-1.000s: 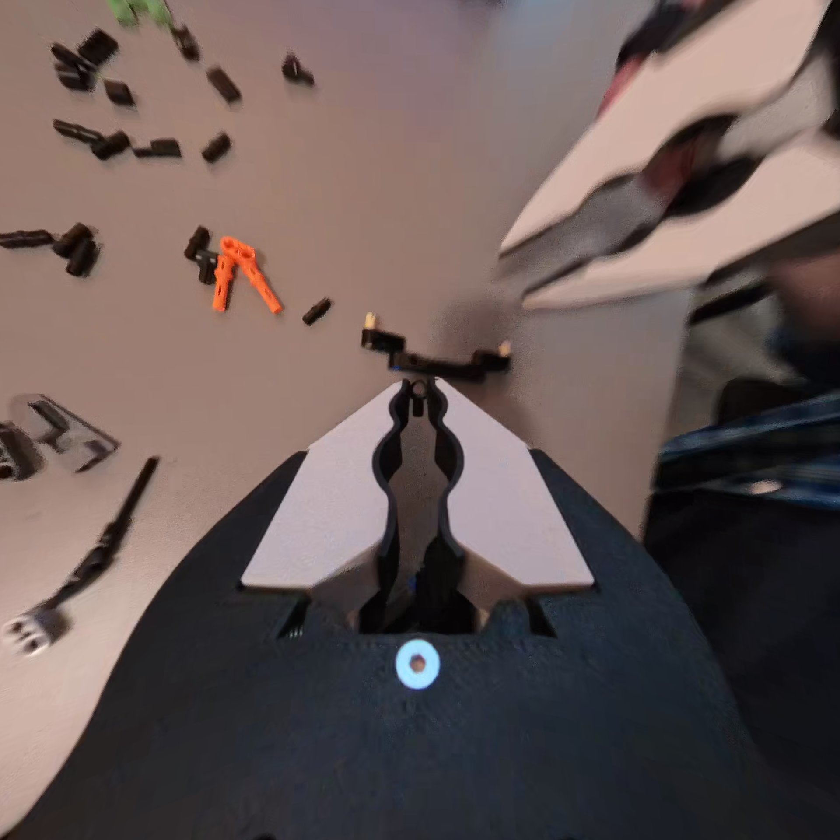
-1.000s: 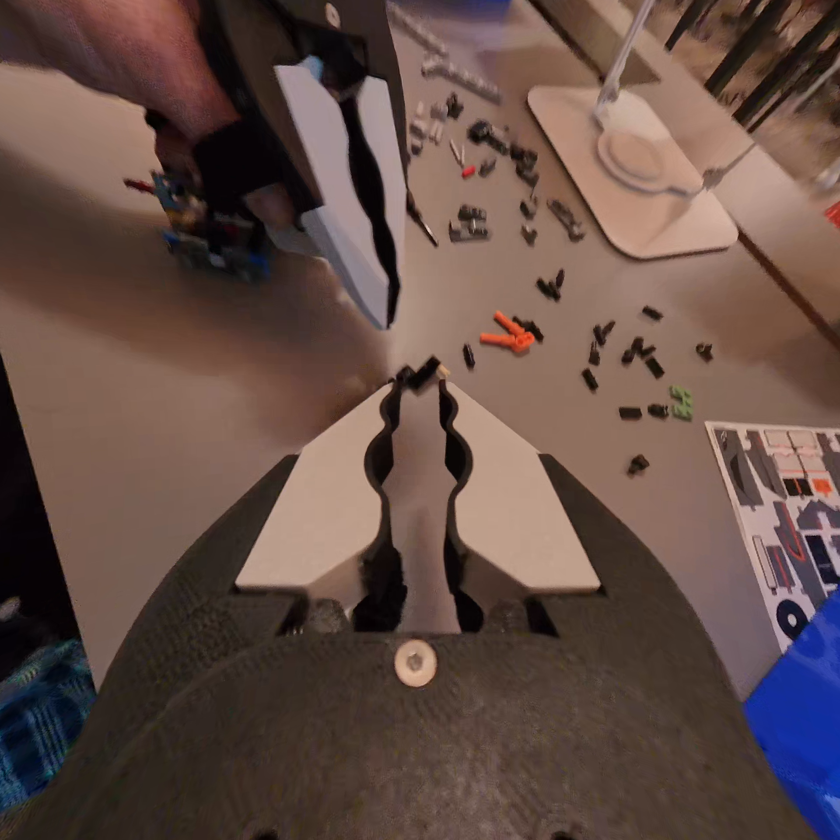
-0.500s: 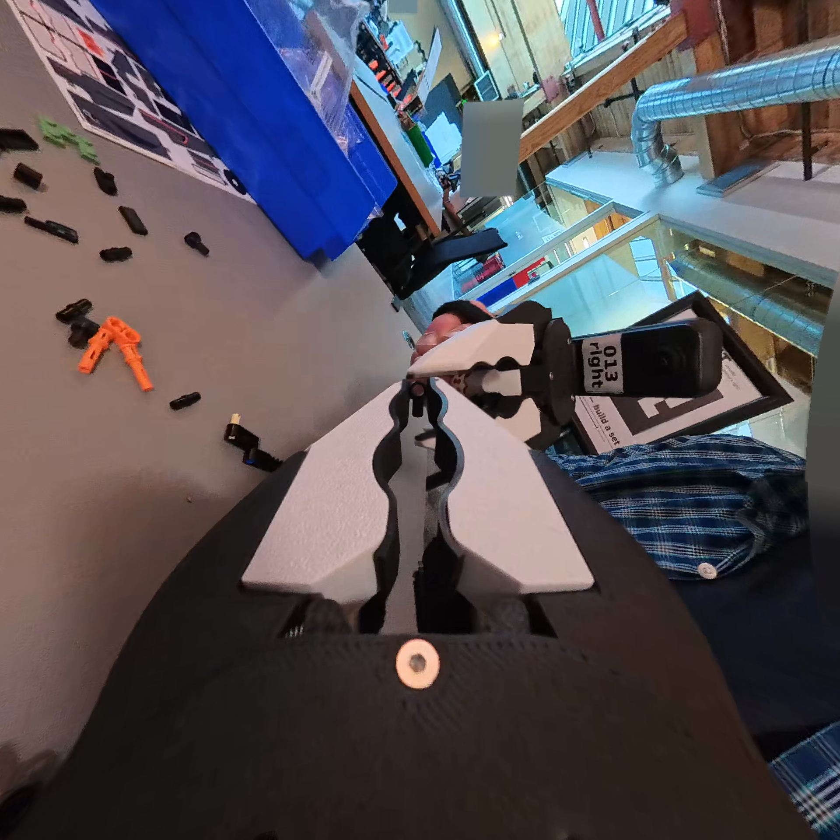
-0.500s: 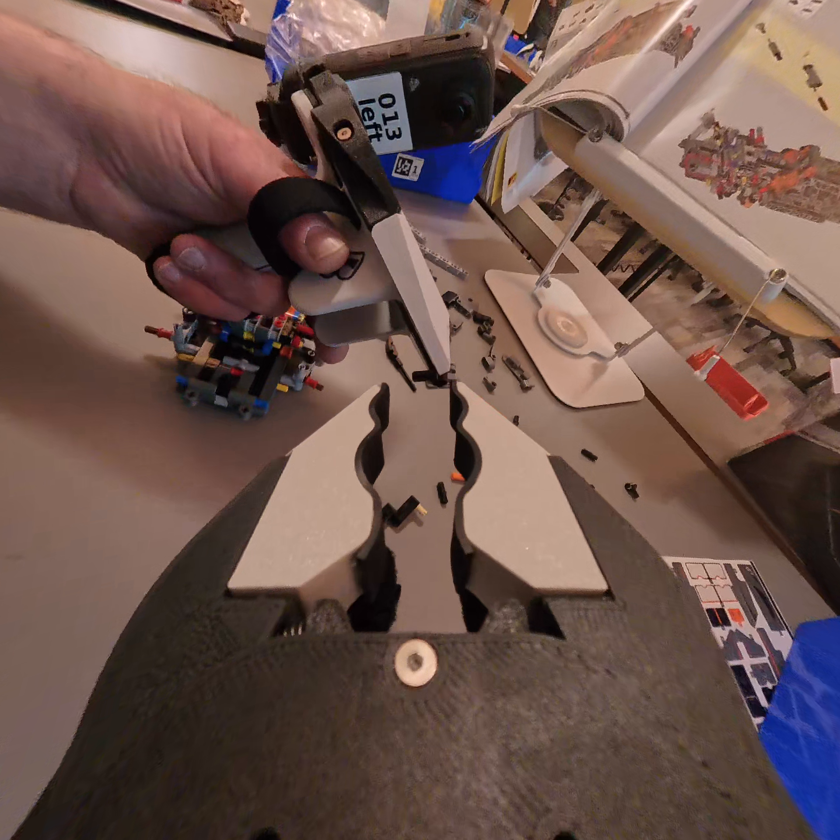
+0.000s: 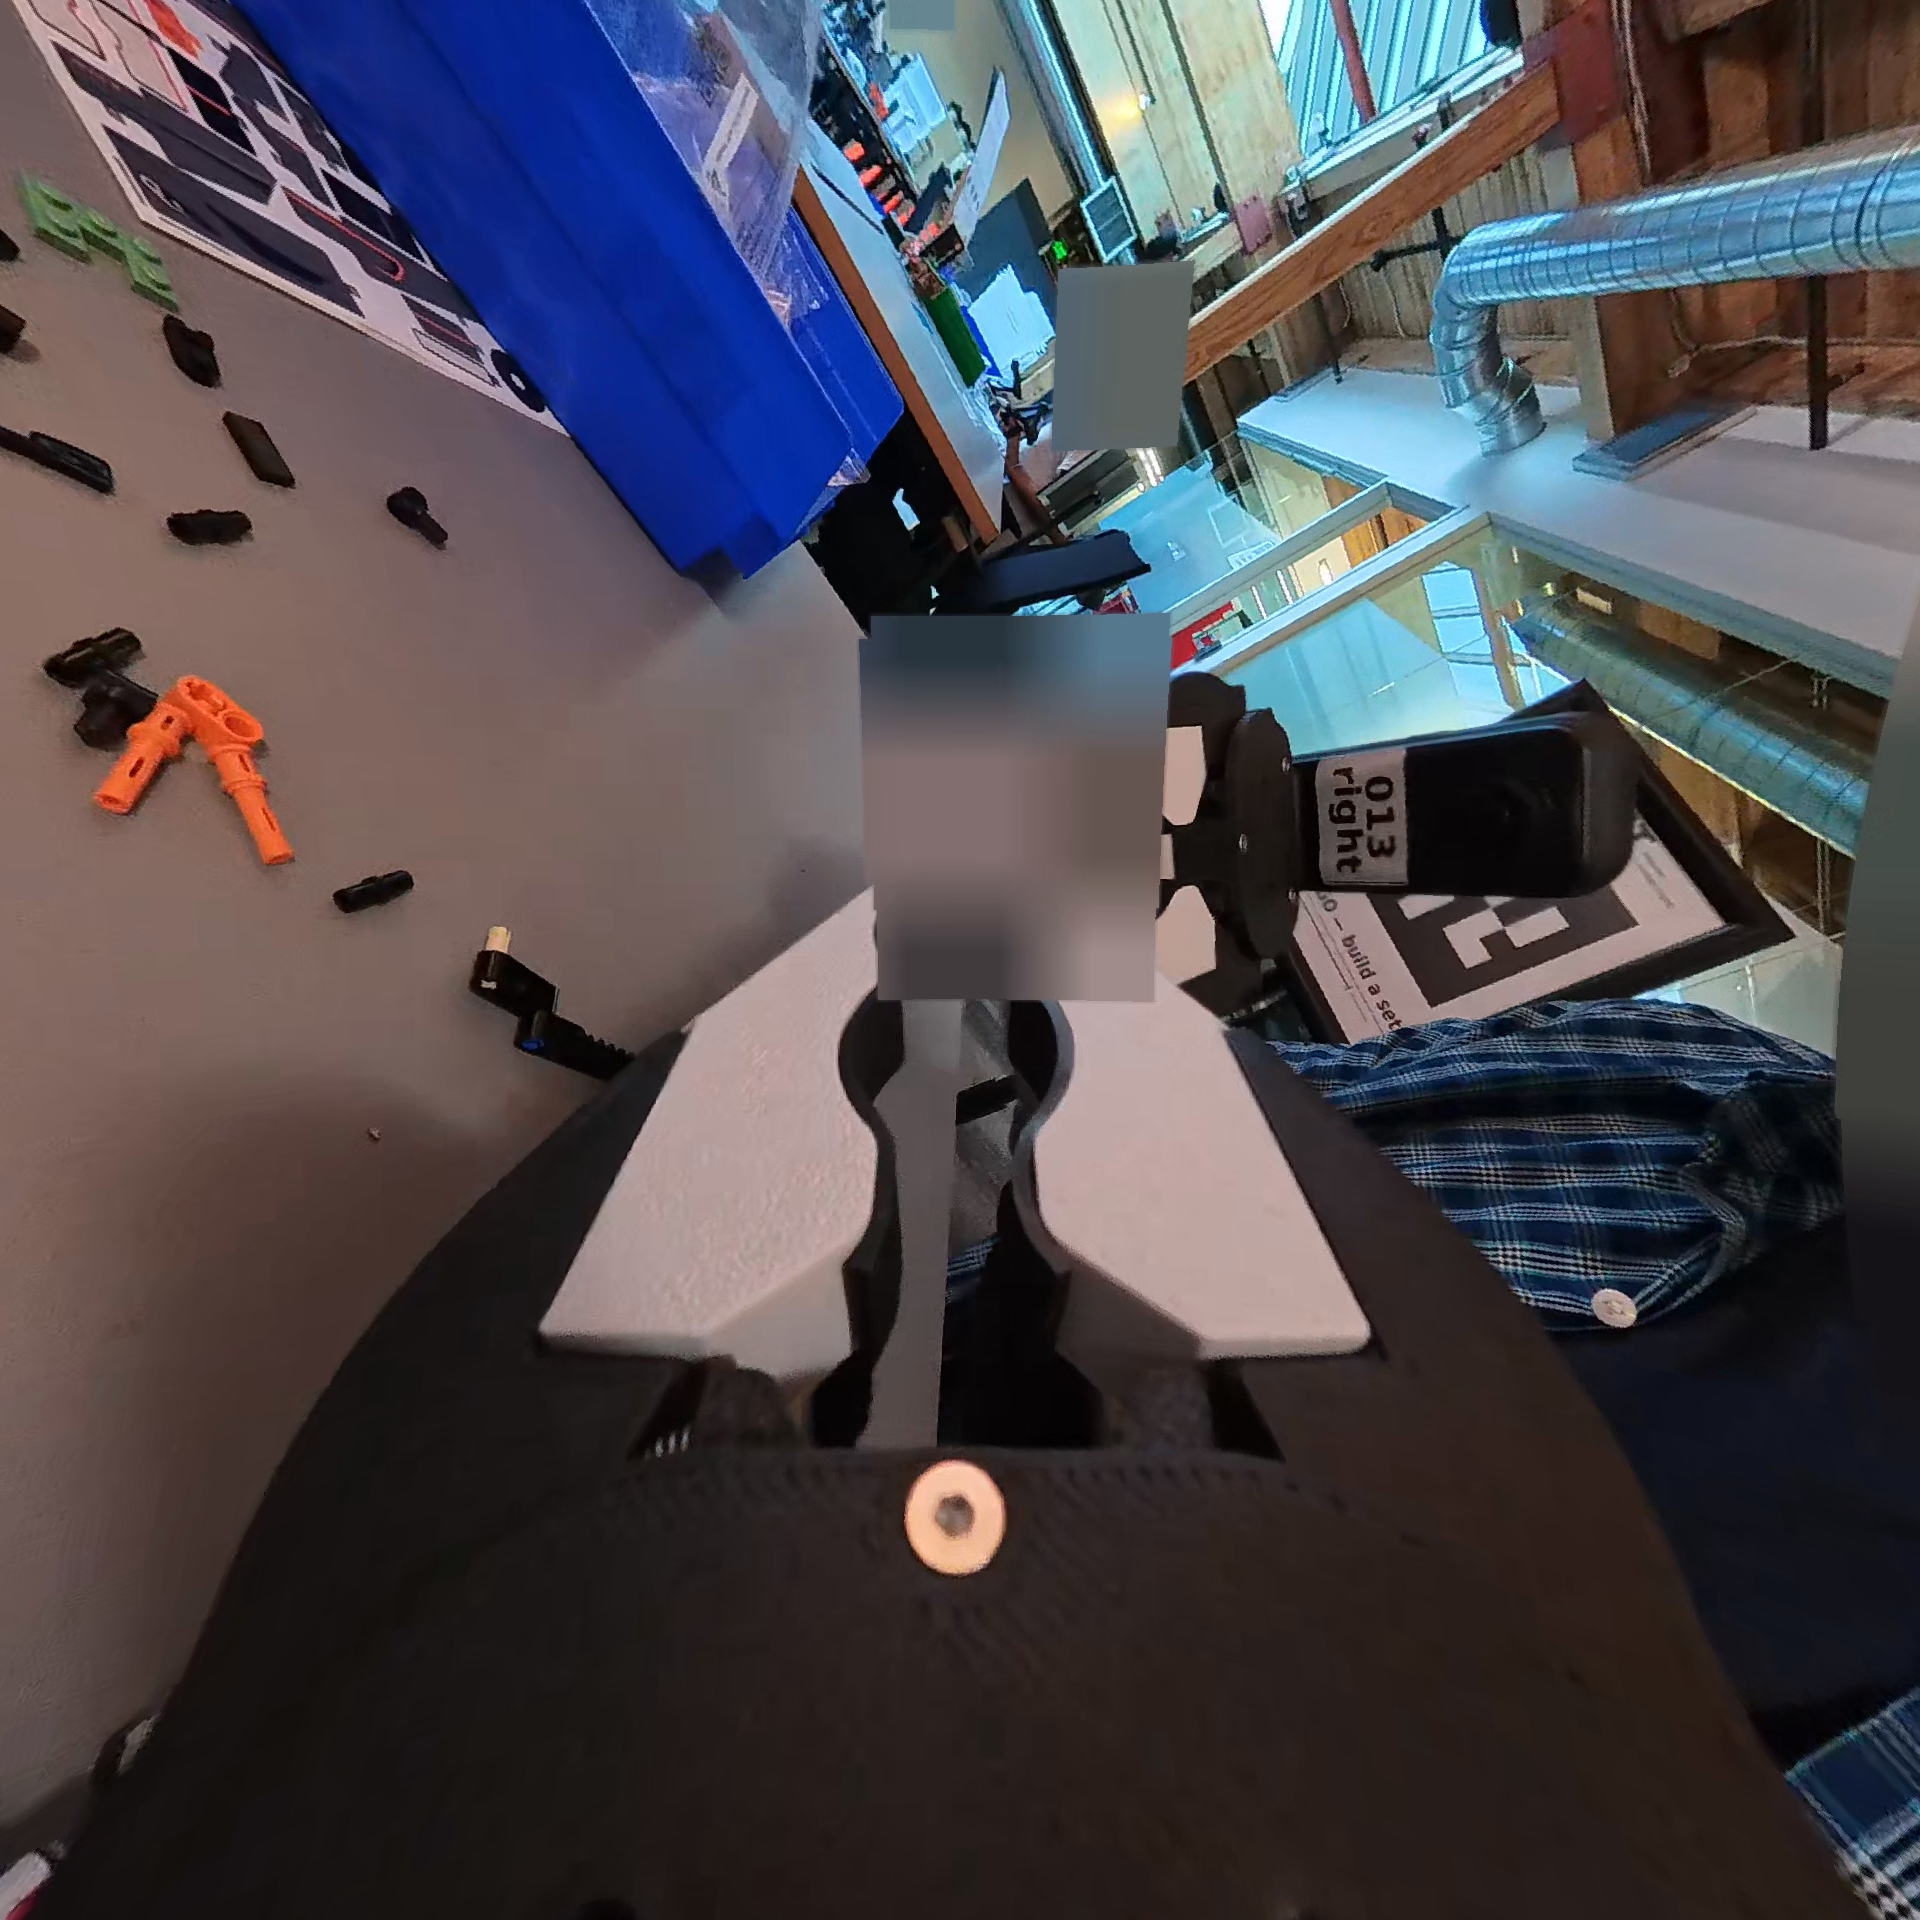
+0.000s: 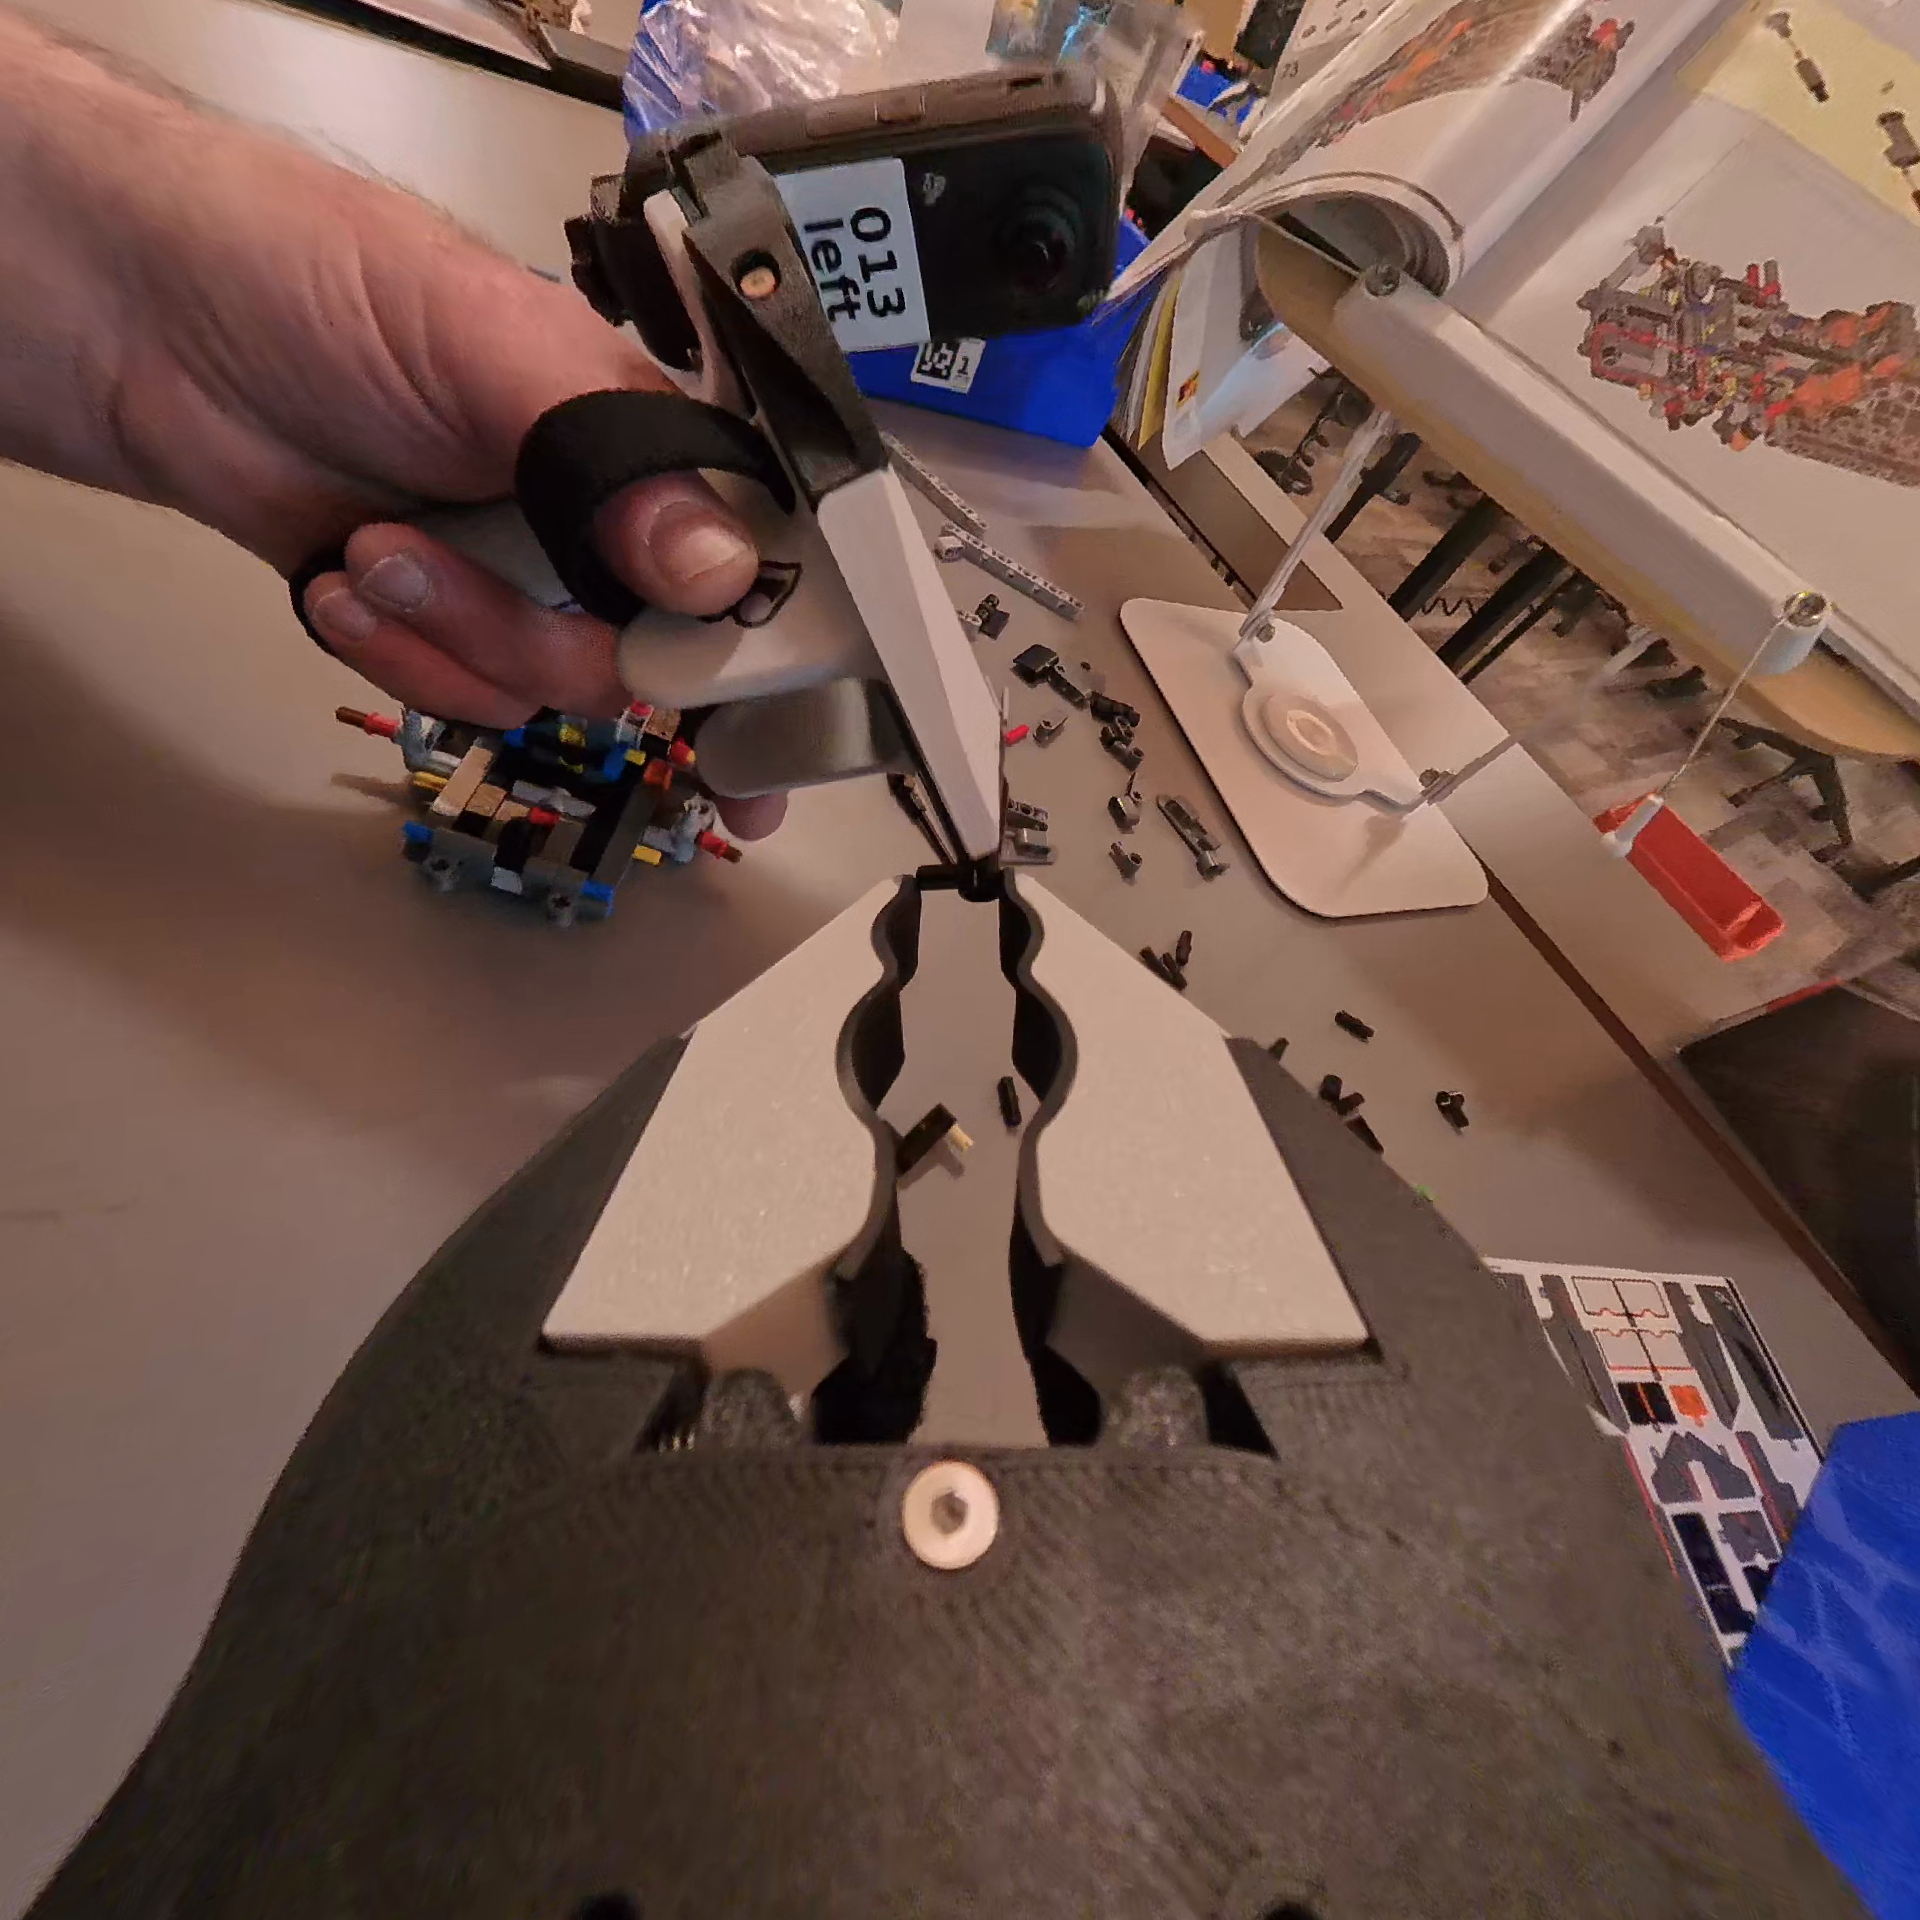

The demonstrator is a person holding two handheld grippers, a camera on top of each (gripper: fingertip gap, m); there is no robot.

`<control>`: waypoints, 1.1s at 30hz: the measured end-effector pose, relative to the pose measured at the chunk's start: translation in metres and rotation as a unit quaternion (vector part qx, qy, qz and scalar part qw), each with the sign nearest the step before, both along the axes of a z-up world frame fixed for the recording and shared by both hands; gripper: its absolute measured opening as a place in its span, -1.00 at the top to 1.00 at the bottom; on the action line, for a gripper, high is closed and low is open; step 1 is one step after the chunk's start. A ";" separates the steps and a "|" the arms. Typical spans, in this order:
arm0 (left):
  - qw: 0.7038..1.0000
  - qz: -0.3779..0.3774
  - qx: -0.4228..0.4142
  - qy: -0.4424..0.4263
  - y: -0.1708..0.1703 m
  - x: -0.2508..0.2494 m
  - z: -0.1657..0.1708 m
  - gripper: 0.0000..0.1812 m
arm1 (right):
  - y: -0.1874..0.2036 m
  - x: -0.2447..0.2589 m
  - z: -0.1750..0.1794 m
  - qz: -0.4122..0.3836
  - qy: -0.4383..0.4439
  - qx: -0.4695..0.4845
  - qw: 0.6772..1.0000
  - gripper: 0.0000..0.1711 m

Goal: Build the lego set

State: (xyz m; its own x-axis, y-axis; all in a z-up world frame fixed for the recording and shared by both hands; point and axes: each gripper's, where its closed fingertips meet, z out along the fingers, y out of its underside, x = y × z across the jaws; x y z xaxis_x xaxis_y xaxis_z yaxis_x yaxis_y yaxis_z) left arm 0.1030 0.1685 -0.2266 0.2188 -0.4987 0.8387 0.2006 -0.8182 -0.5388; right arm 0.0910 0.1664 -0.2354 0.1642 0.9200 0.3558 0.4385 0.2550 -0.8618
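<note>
In the right wrist view, your left tool [image 6: 975, 857] comes in from 11 o'clock, held in your hand [image 6: 312, 343], and its fingers run together to a point. Right at that point sits a small black piece [image 6: 940, 881], held up off the table [image 6: 208, 1143]. The left tool is clamped on it, as far as this side-on view shows. In its own view a blur patch hides its tips.

Your right tool [image 6: 958, 885] meets the piece head-on. Its fingers stand a little apart and the piece bridges the gap between the two tips. Whether they are squeezing it, you cannot tell.

The half-built model [image 6: 520, 800] sits on the table at 10 o'clock, just under your hand. A black part with a beige pin [image 6: 935, 1138] lies on the table, seen between the right tool's fingers. Loose black bits [image 6: 1122, 727] are scattered at 1 o'clock, near the stand [image 6: 1309, 748] that carries the manual [image 6: 1662, 208]. The sticker sheet [image 6: 1683, 1423] lies at 4 o'clock beside the blue bin [image 6: 1839, 1662].

In the left wrist view, two orange parts [image 5: 197, 748] lie at 9 o'clock.
</note>
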 end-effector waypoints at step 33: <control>0.983 0.045 0.110 0.142 -0.011 -0.068 0.005 0.76 | 0.038 0.075 -0.108 0.146 -0.310 -0.074 0.937 0.77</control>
